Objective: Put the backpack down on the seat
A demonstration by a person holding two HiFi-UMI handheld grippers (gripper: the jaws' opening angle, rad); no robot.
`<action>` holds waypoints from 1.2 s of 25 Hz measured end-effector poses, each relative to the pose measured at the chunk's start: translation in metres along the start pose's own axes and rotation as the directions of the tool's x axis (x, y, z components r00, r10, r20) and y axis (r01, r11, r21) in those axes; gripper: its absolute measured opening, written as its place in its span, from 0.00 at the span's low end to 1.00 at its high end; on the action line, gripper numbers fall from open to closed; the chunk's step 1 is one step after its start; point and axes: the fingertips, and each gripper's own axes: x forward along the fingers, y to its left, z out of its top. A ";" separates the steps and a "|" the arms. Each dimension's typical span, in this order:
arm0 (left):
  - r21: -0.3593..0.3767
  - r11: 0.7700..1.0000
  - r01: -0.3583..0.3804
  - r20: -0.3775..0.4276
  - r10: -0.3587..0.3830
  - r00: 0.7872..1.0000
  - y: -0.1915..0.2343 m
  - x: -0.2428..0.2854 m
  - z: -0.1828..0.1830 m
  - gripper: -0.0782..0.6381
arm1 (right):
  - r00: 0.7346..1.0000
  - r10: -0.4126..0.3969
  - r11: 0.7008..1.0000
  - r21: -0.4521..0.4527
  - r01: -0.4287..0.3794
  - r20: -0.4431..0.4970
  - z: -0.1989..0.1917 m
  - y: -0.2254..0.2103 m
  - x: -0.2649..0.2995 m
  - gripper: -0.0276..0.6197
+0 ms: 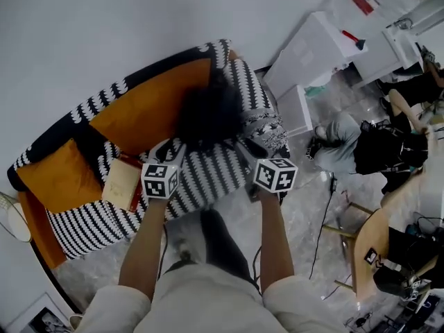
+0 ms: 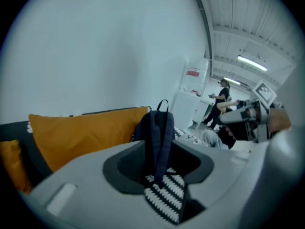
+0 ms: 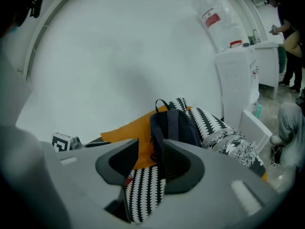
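The left gripper (image 1: 165, 151) has its fingers apart, holding nothing. The dark navy fabric backpack (image 1: 208, 113) stands upright just beyond their tips on the black-and-white patterned sofa seat (image 1: 208, 179), against the orange back cushion (image 1: 149, 106). The right gripper (image 1: 248, 150) is likewise wide and empty; the put-down looks done, so draw both straight back without snagging the pack.

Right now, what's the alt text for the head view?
A dark backpack stands on a black-and-white striped sofa, leaning against its orange cushion. The person's left gripper and right gripper are held out just in front of it, empty. White cabinets stand to the right.
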 end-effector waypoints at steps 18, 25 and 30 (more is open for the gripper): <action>0.202 0.976 -0.075 0.387 -0.009 0.922 -0.053 -0.336 0.093 0.33 | 0.965 0.050 0.975 -0.221 0.008 0.256 0.005 0.241 -0.226 0.16; 0.245 0.968 -0.062 0.459 -0.060 0.886 -0.094 -0.447 0.094 0.32 | 0.950 0.085 0.945 -0.326 0.019 0.302 -0.013 0.320 -0.309 0.15; 0.268 0.962 -0.061 0.483 -0.079 0.872 -0.115 -0.495 0.087 0.27 | 0.941 0.079 0.926 -0.375 0.053 0.328 -0.028 0.355 -0.350 0.12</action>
